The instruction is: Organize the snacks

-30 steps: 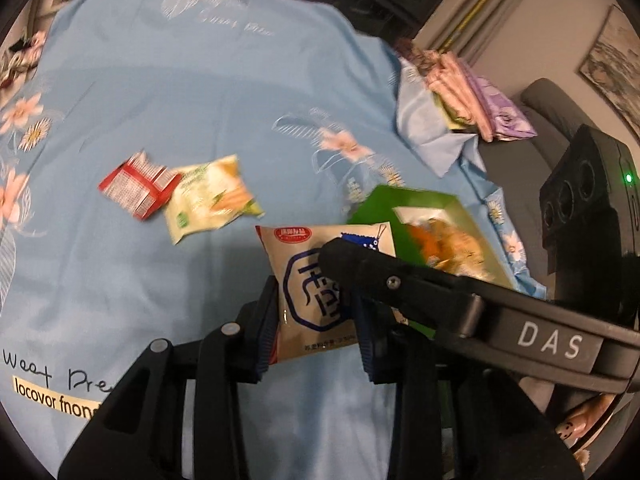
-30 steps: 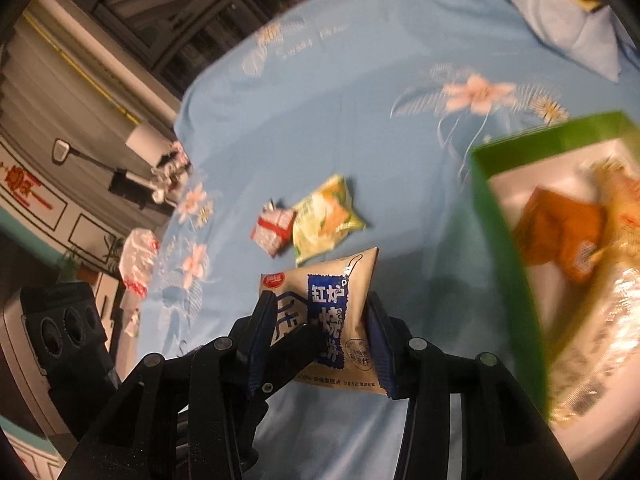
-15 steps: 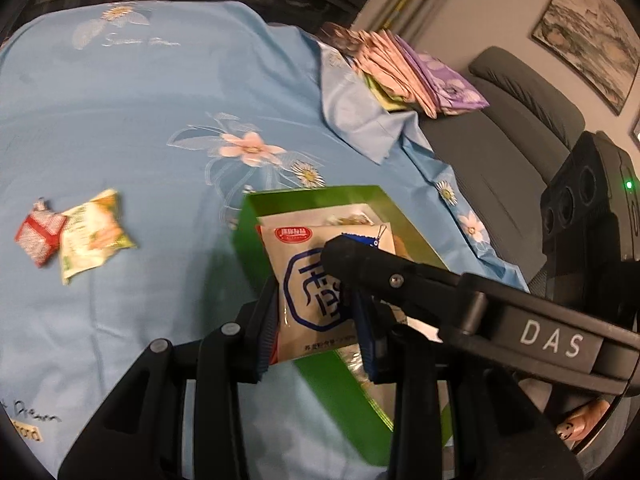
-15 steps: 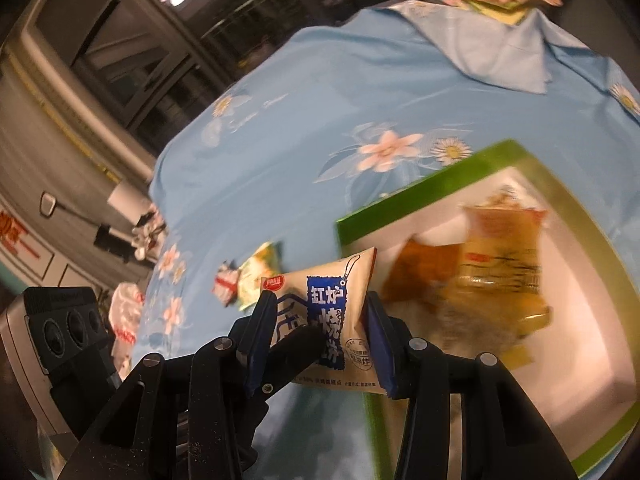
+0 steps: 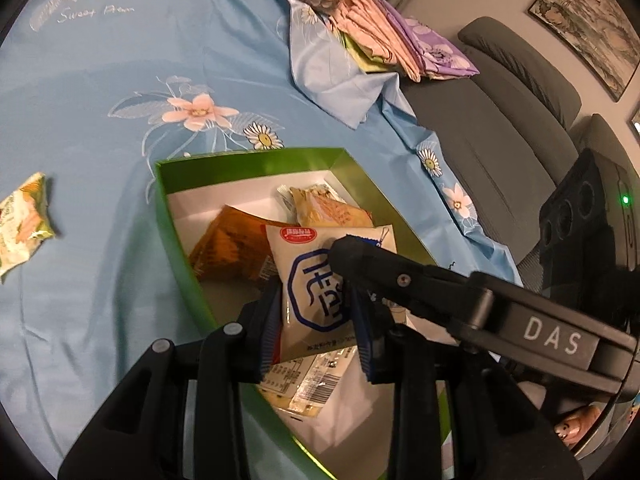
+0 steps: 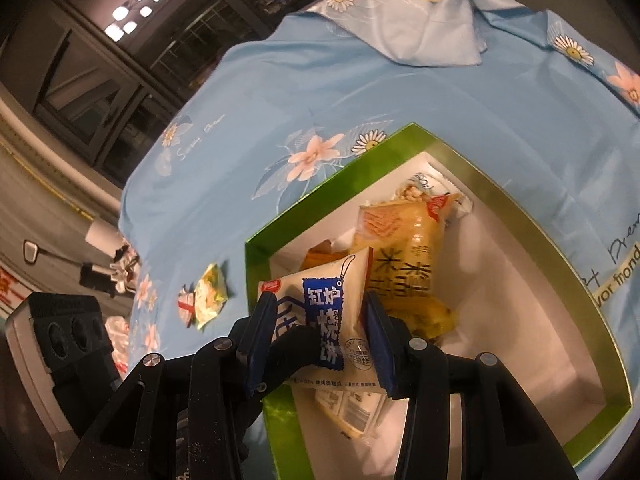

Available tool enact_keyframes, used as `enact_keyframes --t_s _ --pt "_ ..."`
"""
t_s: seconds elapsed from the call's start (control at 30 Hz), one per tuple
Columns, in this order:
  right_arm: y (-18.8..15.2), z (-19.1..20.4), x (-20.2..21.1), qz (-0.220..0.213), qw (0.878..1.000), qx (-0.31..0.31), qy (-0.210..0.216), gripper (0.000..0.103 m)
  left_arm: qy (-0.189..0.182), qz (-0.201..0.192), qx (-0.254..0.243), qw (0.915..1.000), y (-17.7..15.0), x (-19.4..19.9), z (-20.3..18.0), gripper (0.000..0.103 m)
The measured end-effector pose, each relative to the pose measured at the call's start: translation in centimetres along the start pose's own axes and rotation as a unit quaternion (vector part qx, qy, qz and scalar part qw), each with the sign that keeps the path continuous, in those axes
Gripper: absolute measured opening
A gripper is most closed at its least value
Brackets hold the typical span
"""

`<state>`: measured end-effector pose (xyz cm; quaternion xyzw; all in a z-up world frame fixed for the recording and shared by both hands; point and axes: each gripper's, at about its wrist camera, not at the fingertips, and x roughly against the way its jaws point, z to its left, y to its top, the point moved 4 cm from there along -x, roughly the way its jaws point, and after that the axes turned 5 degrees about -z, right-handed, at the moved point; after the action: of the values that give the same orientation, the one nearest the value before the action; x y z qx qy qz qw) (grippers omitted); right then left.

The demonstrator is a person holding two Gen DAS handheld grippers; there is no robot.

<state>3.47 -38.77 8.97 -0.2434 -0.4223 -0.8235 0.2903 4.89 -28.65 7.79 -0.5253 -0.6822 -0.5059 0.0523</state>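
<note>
A cream snack packet (image 5: 316,292), long axis upright toward the frame top, is being clamped by both the left gripper (image 5: 316,316) and the right gripper (image 6: 320,336) over a green box (image 6: 360,160) on blue floral cloth (image 5: 100,80); a grey sofa (image 5: 500,120) is being shown upper right.

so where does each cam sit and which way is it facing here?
Left wrist: on the left hand-held gripper, looking down along its fingers at the cream packet over the green box; the right hand-held gripper's arm crosses in from the right.
Right wrist: on the right hand-held gripper, looking down into the box; the left hand-held gripper's finger shows from the left.
Shared: one packet, clamped by both, the box, the blue cloth.
</note>
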Motion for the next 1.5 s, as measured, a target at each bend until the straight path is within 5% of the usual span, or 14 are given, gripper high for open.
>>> enact_keyframes --t_s 0.3,0.37,0.5,0.7,0.8,0.93,1.07,1.2,1.5 --pt "0.1 -2.0 0.0 -0.003 0.997 -0.022 -0.074 0.048 0.009 0.011 -0.002 0.9999 -0.7 -0.5 -0.4 0.036" --pt "0.2 -2.4 0.4 -0.010 0.997 -0.029 -0.076 0.054 0.004 0.002 0.005 1.0000 -0.6 0.5 0.0 0.040" --pt "0.5 -1.8 1.2 -0.030 0.997 -0.022 -0.073 0.061 0.008 -0.019 0.023 0.9995 -0.4 3.1 1.6 0.061" --pt "0.5 1.5 1.4 -0.055 0.997 0.023 -0.056 0.072 0.077 -0.062 0.051 0.9938 -0.4 8.7 6.7 0.080" --pt "0.1 3.9 0.6 -0.051 0.997 0.052 -0.033 0.073 0.134 -0.079 0.074 0.9850 -0.9 11.6 10.5 0.089" --pt "-1.2 7.9 -1.1 -0.039 0.994 0.103 -0.018 0.076 0.208 -0.092 0.107 0.9680 -2.8 14.7 16.3 0.089" --pt "-3.4 12.0 -4.2 -0.012 0.988 0.153 -0.008 0.079 0.228 -0.093 0.181 0.9522 -4.4 16.1 22.0 0.089" --pt "-5.0 15.8 -9.3 0.036 0.981 0.192 -0.006 0.080 0.267 -0.089 0.201 0.9383 -4.4 16.8 24.6 0.089" --pt "-7.3 19.6 -20.1 0.111 0.960 0.250 -0.051 0.080 0.277 -0.086 0.225 0.9303 -4.7 18.2 26.7 0.089"
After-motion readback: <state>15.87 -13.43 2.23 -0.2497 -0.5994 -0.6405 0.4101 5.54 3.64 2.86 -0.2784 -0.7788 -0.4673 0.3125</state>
